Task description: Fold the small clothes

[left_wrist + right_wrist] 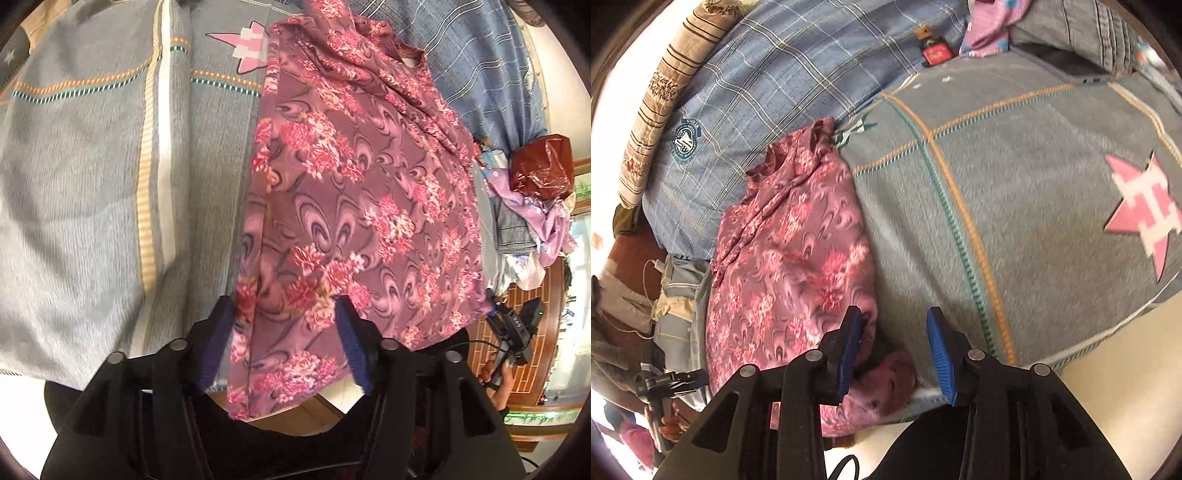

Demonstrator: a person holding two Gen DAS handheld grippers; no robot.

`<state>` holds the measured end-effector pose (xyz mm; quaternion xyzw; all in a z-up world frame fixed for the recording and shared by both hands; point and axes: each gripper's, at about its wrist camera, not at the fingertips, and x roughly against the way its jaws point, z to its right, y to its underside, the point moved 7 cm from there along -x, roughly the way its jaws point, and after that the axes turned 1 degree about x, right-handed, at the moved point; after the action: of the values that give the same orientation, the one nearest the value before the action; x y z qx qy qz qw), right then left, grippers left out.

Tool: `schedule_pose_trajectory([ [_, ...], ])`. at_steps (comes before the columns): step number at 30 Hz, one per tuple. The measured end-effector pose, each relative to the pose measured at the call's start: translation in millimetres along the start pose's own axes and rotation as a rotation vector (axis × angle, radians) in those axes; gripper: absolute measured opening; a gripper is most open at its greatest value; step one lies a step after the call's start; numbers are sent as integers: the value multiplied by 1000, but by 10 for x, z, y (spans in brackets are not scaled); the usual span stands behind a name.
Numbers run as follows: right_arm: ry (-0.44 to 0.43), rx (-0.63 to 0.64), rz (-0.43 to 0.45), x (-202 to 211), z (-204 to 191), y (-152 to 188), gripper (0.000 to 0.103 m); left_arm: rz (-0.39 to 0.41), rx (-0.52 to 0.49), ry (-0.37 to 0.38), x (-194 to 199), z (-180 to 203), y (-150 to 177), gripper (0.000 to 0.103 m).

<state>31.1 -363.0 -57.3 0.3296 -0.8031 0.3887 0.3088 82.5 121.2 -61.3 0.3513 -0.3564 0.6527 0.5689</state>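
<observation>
A pink floral garment [369, 206] lies spread on a grey bedspread [85, 184], bunched at its far end. In the left wrist view its near corner runs under my left gripper [284, 301]. The blue pads [218, 339] stand wide apart on either side of the cloth and do not press it. In the right wrist view the same garment [790, 243] lies to the left. My right gripper [894, 314] is open over its right edge. The left pad [849, 347] sits just above the cloth, with a folded lump and bare bedspread [1034, 221] between the jaws.
A blue plaid pillow [768, 74] lies beyond the garment. A heap of lilac and denim clothes [532, 218] and a red plastic bag [543, 166] sit at the bed's side. A hand holds a black device [517, 325] off the bed's edge. The bed's near edge is just below both grippers.
</observation>
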Motion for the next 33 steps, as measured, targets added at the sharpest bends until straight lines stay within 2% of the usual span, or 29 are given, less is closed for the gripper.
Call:
schedule_pose_trajectory([
  [1,-6,4,-10,-15,-12,33,40,-3,0,10,-5,6,20,68],
  [3,-18,18,-36,-78,-57,78,41,-11,-7,18,-36,42,59,71],
  [7,-175,-22,-84,-168,-207,191,41,-17,5,58,-58,89,84,81],
  [9,-219,-9,-102,-183,-278,246,42,-17,27,86,-67,81,74,84],
  [11,-229,20,-116,-192,-343,290,46,-15,49,119,-78,72,62,87],
  [12,-203,50,-116,-195,-365,298,46,-11,67,138,-73,62,53,88],
  [13,-169,81,-111,-191,-369,312,43,-9,78,151,-65,52,51,88],
  [14,-120,146,-101,-173,-393,317,35,-8,86,163,-58,49,51,88],
  [15,-108,176,-95,-151,-429,318,5,-7,90,171,-46,46,59,88],
  [16,-134,181,-95,-105,-475,337,7,-11,96,180,-42,41,65,88],
  [18,-297,125,-59,155,-608,290,7,-21,115,200,-41,23,86,88],
  [20,-388,71,-25,383,-647,240,11,-22,126,215,-40,10,108,88],
  [21,-426,39,-39,469,-630,236,11,-21,122,213,-40,11,116,88],
  [22,-403,34,-43,487,-596,239,12,-20,113,206,-40,21,126,88],
  [23,-306,50,-61,472,-521,271,13,-20,104,198,-39,29,136,88],
  [25,-37,111,-136,366,-296,387,15,-21,87,182,-43,54,153,88],
  [26,34,120,-147,338,-202,420,15,-20,81,179,-48,56,153,88],
  [29,-58,3,-106,350,-72,397,18,-21,91,184,-60,47,144,88],
  [31,-107,-32,-51,347,-39,350,39,-21,107,195,-62,38,138,88],
  [33,-108,-17,-32,280,-65,316,44,-19,121,205,-57,22,135,88],
])
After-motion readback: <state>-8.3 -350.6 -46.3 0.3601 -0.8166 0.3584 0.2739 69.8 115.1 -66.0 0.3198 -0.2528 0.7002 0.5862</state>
